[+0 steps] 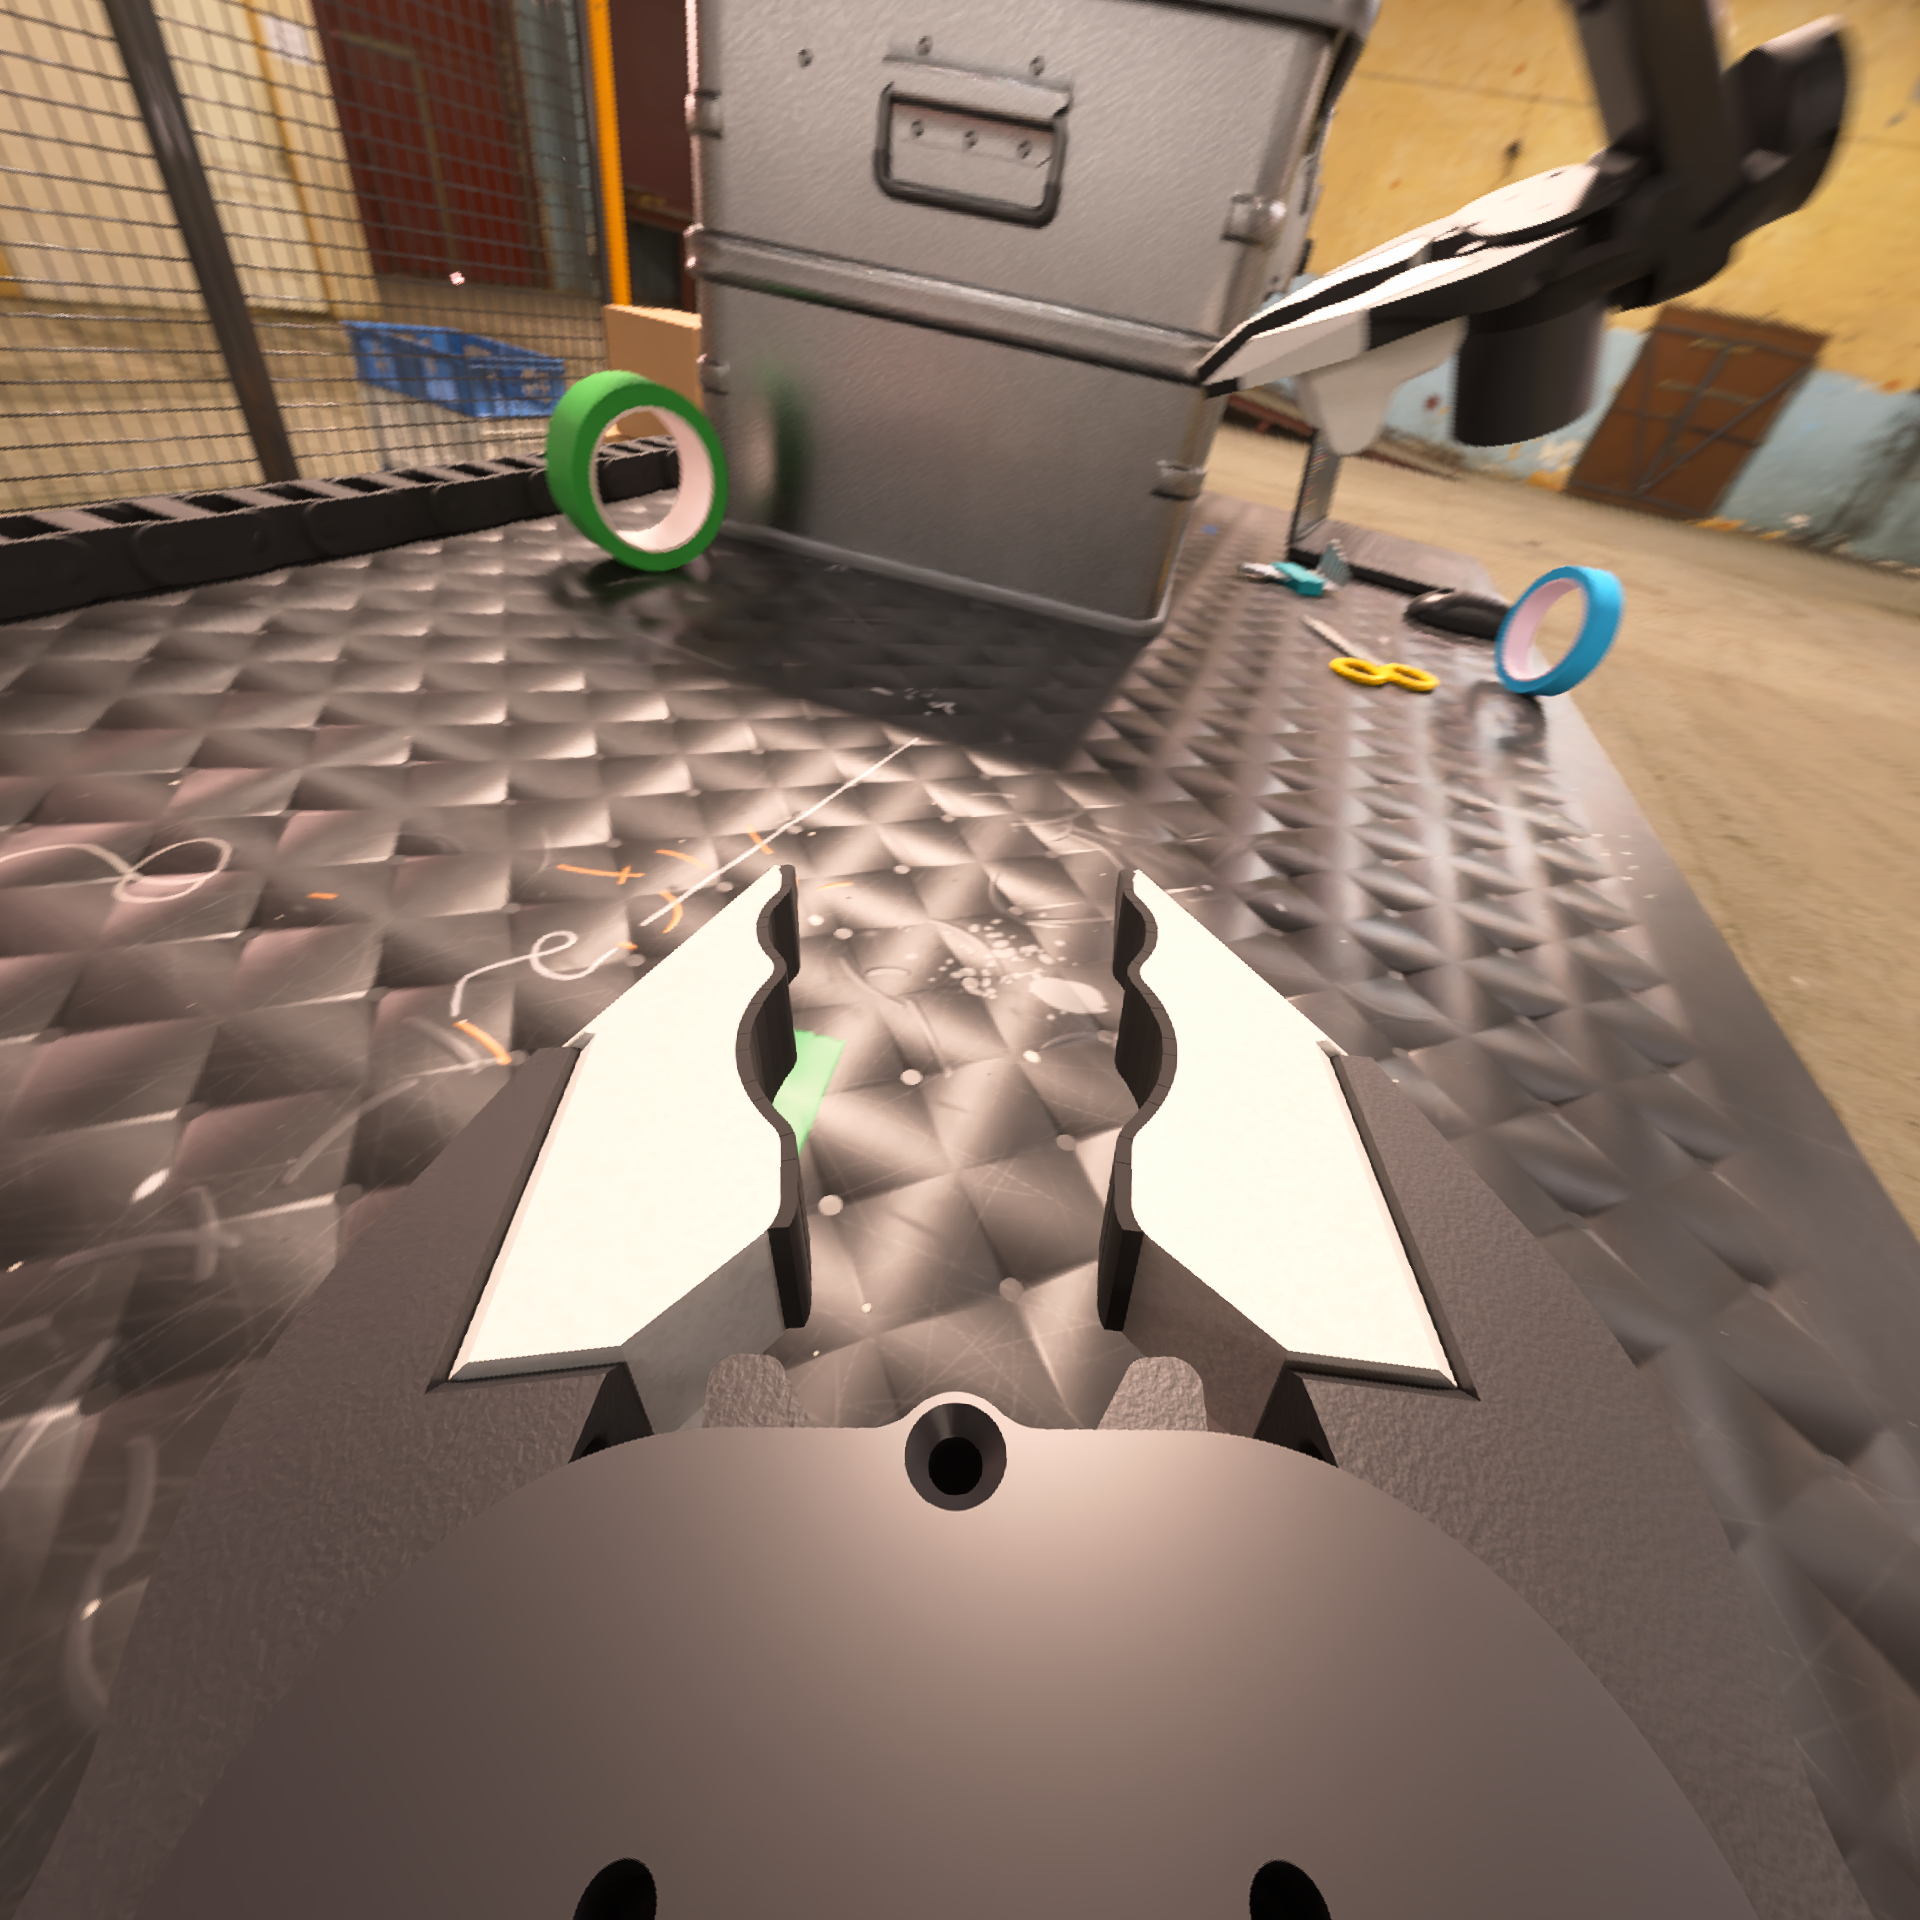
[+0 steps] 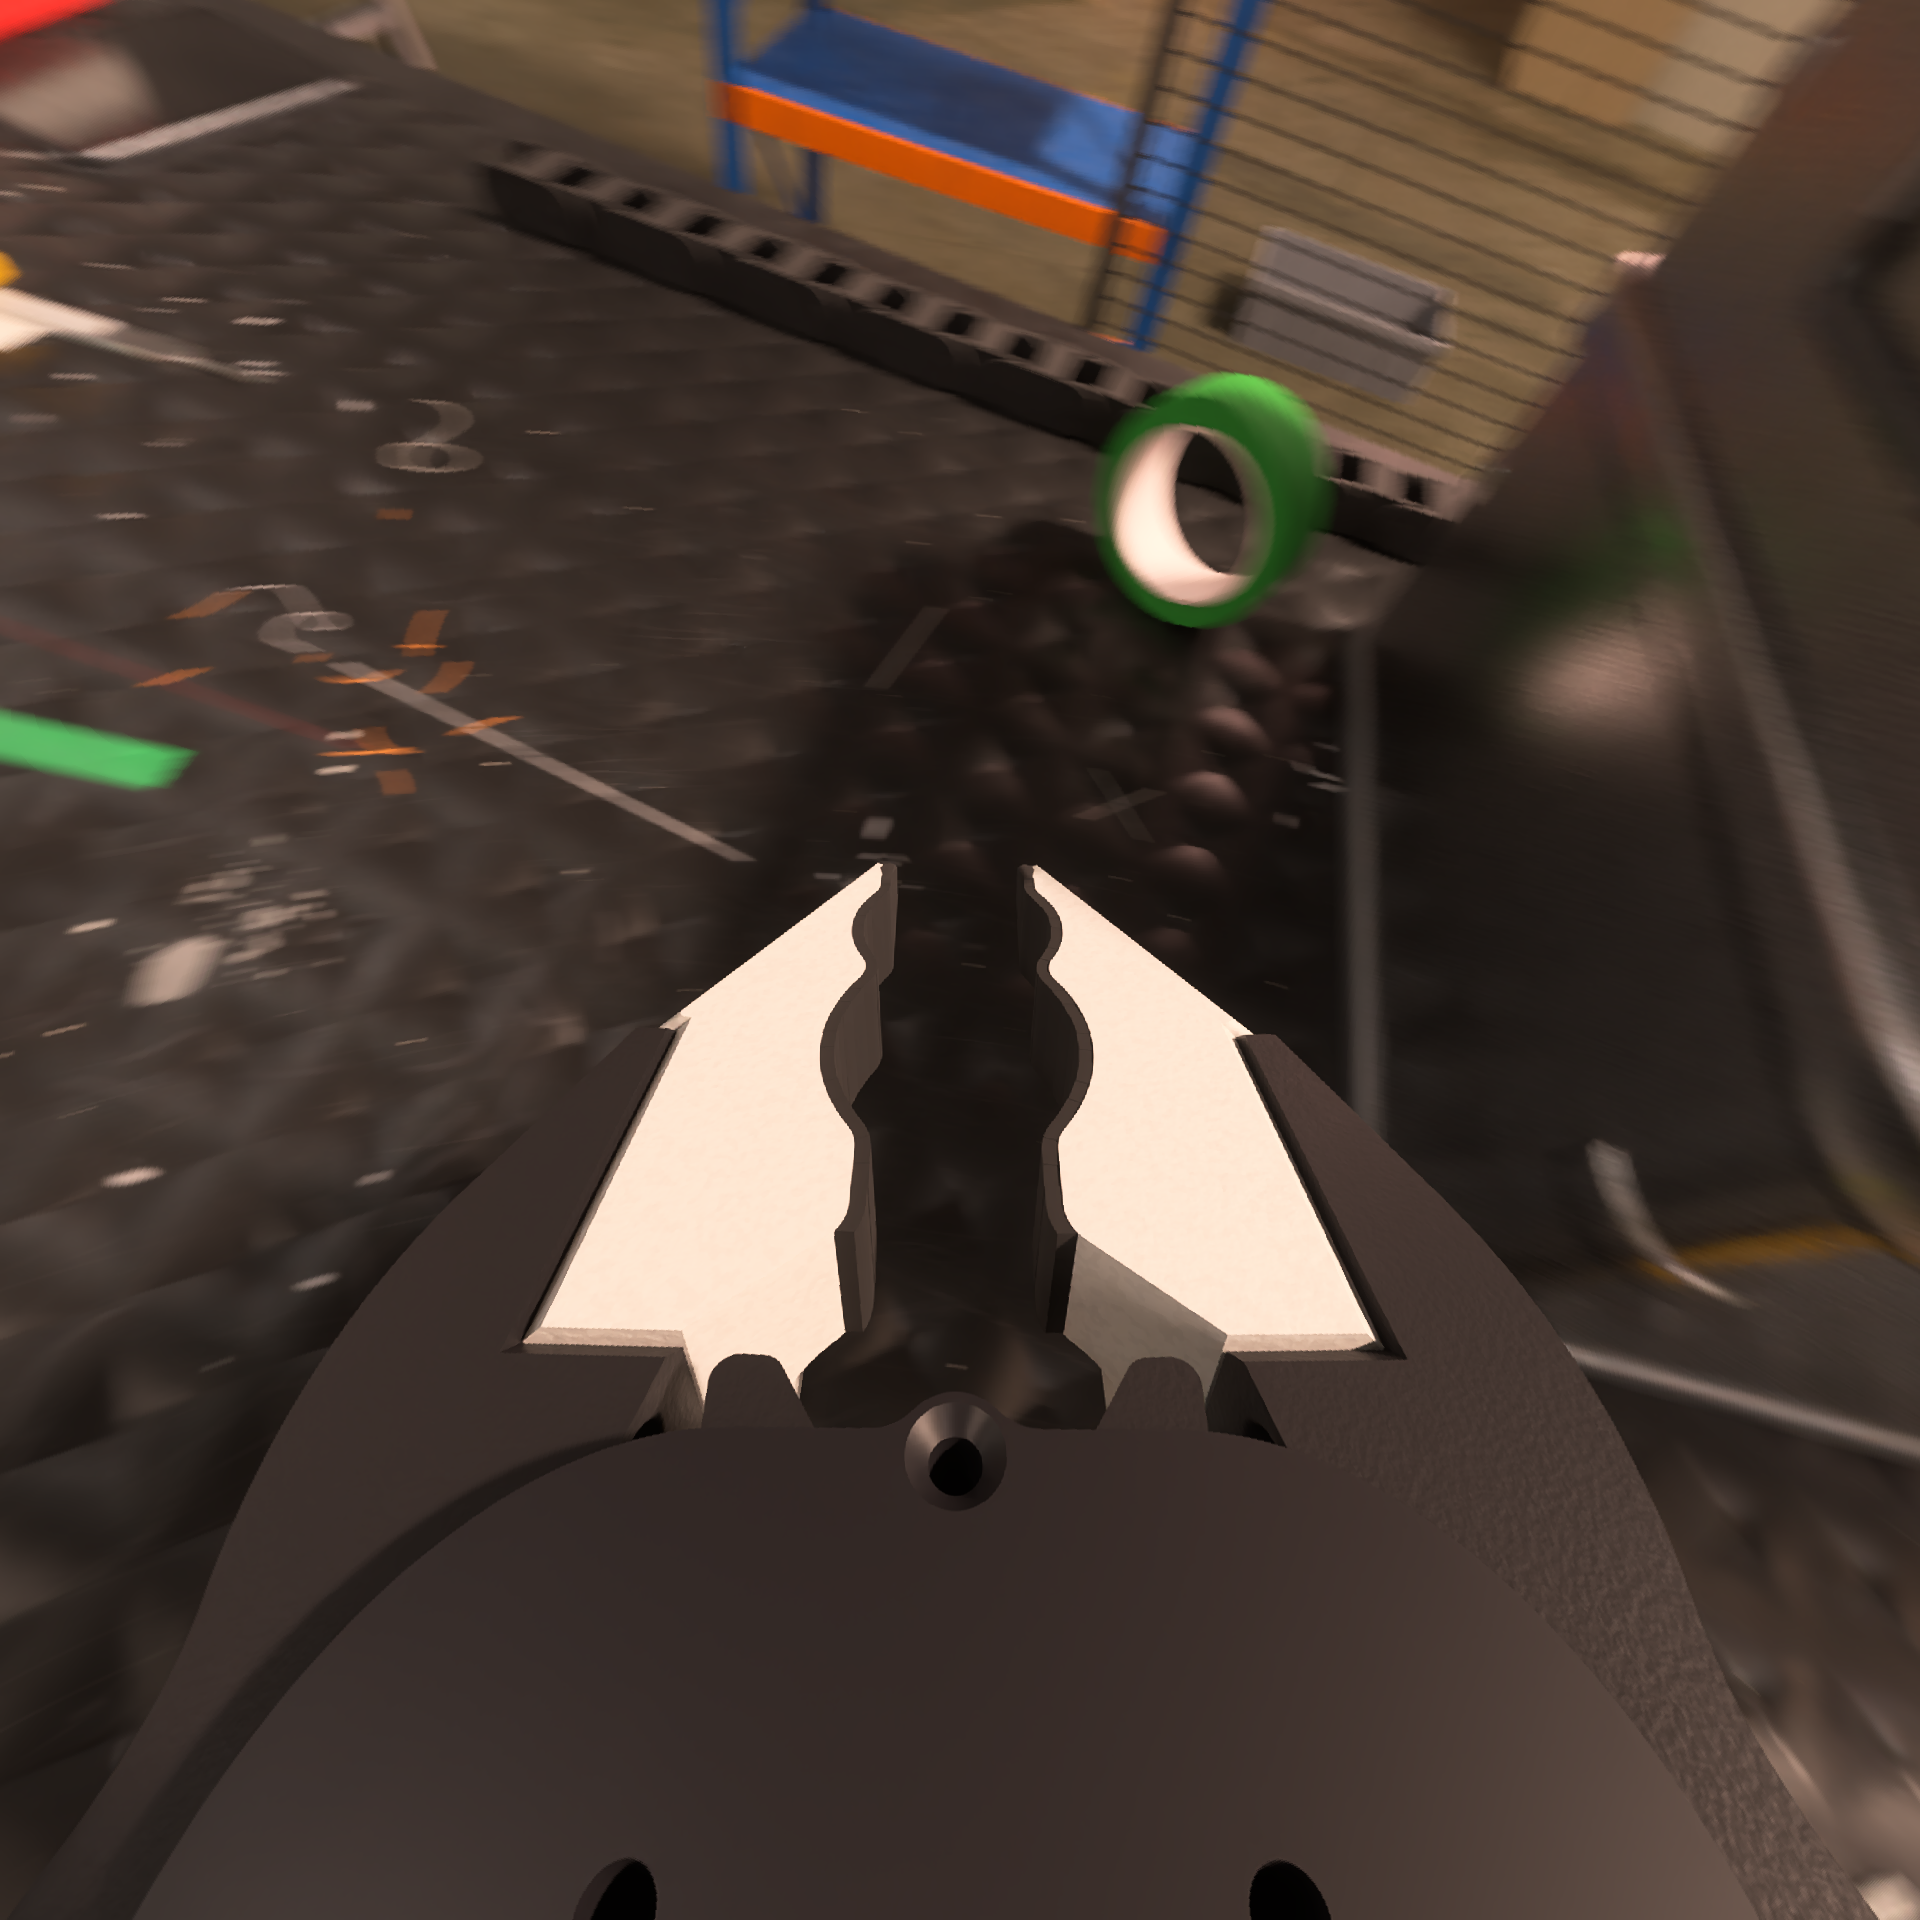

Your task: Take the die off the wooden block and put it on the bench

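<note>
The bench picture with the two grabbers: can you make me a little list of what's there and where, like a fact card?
bench: dark bumpy metal top, scribbled with chalk marks
left gripper: open, empty, low over the bench
right gripper: partly open, empty, view blurred
green tape roll: on edge beside the metal case
metal case: grey, at the back
blue tape roll: on edge near the right side
yellow scissors: lying flat by the blue roll
die and wooden block: not in view

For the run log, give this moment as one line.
left gripper: open, empty | right gripper: open, empty | die, block: unseen | green tape roll: upright
</note>
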Available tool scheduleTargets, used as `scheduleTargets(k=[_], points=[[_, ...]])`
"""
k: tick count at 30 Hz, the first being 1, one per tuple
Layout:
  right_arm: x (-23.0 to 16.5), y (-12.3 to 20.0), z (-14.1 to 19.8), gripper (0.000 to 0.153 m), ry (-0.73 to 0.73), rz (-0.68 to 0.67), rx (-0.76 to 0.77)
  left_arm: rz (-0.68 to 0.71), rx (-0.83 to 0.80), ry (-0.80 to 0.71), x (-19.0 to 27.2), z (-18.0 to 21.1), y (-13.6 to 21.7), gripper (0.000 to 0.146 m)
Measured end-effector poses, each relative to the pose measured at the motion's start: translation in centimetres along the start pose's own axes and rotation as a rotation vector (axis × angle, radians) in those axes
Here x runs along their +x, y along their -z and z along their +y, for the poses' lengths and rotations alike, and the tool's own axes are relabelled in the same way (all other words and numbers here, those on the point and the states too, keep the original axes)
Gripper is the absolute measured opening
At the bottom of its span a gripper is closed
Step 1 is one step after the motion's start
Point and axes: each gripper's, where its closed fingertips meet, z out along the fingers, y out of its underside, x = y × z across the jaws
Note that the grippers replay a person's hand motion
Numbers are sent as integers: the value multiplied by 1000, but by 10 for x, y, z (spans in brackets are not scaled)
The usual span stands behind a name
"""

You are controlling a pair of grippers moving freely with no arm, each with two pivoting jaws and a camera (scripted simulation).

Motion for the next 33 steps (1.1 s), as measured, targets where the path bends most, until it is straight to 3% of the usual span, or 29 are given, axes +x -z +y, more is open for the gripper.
scheduleTargets(k=[4,9,13,16,21,26,29,33], points=[[-107,-10,-3,24,69,-246,7,-112,-71,-34,-13,8,0,72],[-216,-47,19,33,64,-470,9,-194,-109,-43,-21,12,2,81],[-269,-71,32,43,22,-598,19,-249,-119,-42,-25,5,15,82],[-290,-76,40,46,31,-662,-3,-332,-155,-18,-27,-13,47,82],[-294,-77,49,45,73,-671,-31,-583,-335,74,-38,-67,160,74],[-298,-76,52,45,93,-701,-50,-959,-479,116,-70,-97,333,61],[-300,-75,54,45,108,-706,-50,-1032,-577,293,-95,-61,413,57],[-301,-75,55,45,111,-710,-59,-1001,-844,549,-114,37,475,56]])
